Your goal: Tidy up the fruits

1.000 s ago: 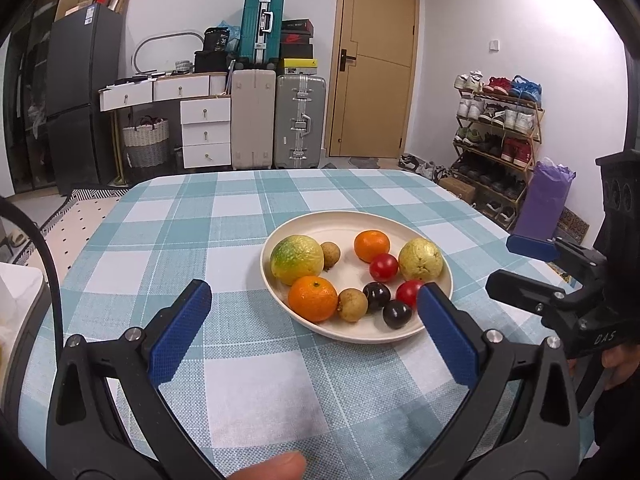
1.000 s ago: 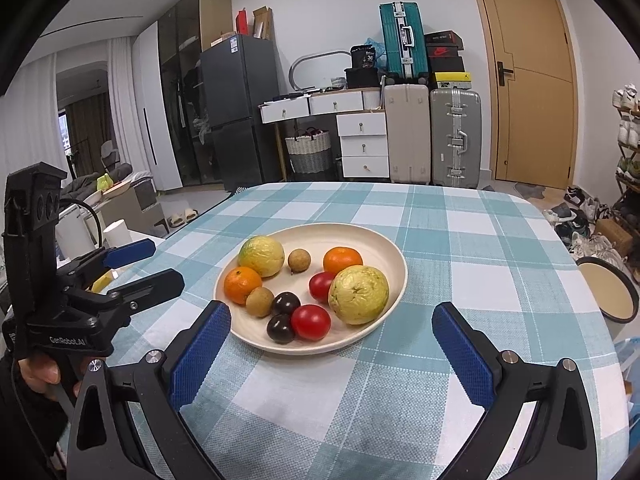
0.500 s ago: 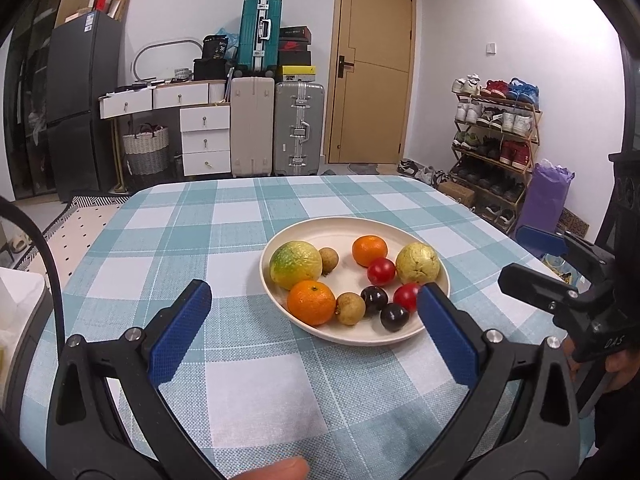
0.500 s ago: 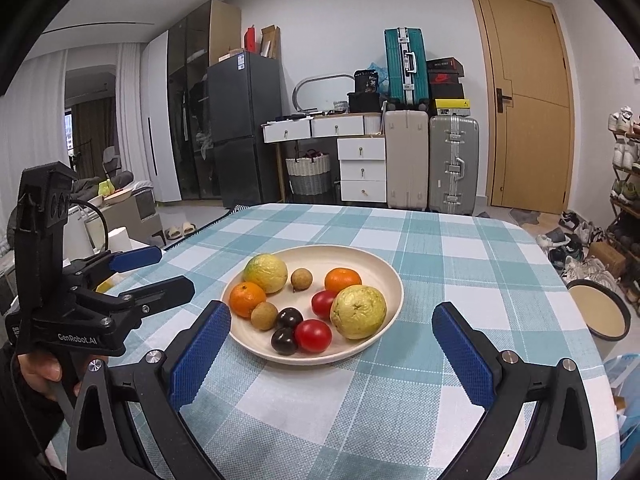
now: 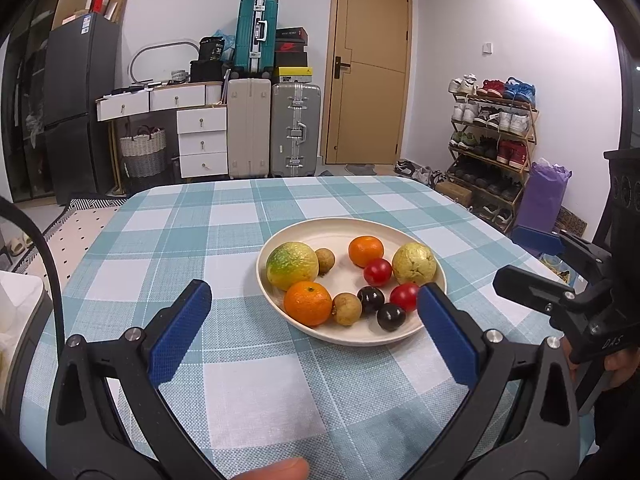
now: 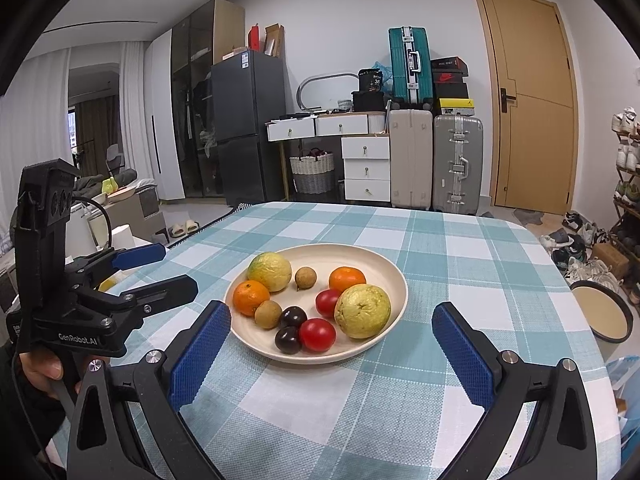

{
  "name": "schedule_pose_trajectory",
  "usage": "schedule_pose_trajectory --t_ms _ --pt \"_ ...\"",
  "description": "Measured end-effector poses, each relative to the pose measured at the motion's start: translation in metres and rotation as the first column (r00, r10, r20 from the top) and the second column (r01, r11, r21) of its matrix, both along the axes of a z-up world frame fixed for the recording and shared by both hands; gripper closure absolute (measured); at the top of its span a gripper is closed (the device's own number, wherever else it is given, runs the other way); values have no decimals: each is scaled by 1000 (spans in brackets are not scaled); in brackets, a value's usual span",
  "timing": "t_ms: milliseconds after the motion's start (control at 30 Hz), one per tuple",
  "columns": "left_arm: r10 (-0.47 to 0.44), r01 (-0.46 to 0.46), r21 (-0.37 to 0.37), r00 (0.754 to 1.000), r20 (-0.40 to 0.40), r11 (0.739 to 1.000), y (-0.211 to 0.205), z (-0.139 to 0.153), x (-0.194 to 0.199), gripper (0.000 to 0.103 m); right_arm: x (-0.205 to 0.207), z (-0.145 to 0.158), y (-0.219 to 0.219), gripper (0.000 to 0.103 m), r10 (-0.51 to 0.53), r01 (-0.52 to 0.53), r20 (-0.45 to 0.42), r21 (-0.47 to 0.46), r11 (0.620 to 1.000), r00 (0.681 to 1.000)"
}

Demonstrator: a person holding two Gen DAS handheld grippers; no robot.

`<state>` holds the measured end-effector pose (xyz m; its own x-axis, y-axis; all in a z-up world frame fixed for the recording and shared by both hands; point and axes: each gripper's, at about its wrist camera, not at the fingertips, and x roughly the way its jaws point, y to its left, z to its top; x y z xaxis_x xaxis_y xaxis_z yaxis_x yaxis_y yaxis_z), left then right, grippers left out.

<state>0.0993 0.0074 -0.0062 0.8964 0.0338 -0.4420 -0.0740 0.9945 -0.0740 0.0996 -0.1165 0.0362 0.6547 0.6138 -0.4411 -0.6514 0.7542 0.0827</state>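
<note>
A cream plate (image 6: 394, 278) sits near the middle of a table under a teal checked cloth (image 6: 460, 252) and holds all the fruit. Two yellow-green guavas (image 6: 362, 311) lie at opposite sides of it. Between them are two oranges (image 6: 251, 297), two tomatoes (image 6: 317, 334), two dark plums (image 6: 287, 339) and two brown longans (image 6: 268, 314); one orange touches the left guava, a tomato touches the right one. The left gripper (image 5: 314, 330) hovers just short of the plate's near rim, jaws spread wide and empty. The right gripper (image 6: 331, 350) hangs likewise before the plate, jaws wide apart, holding nothing. Beyond the table stand suitcases (image 6: 458, 164), drawers (image 6: 366, 168), a fridge (image 6: 248, 128) and a door (image 6: 528, 100).
</note>
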Motion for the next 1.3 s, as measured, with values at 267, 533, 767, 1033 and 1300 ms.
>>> schedule_pose_trajectory --t_ms 267,533,767,1033,1300 --pt "0 0 1 1000 2 1000 0 0 0 0 0 0 2 0 4 -4 0 0 1000 1000" --pt "0 0 0 1000 2 1000 0 0 0 0 0 0 2 0 5 -5 -2 -1 1000 1000" --pt "1 -1 -1 1000 1 1000 -1 0 0 0 -1 0 2 0 10 -9 -2 1 1000 1000" --pt "0 0 0 1000 2 1000 -1 0 0 0 -1 1 2 0 10 -10 -1 1 1000 1000" --pt "-1 1 0 1000 2 1000 -1 0 0 0 -1 1 2 0 10 -10 0 1 1000 1000"
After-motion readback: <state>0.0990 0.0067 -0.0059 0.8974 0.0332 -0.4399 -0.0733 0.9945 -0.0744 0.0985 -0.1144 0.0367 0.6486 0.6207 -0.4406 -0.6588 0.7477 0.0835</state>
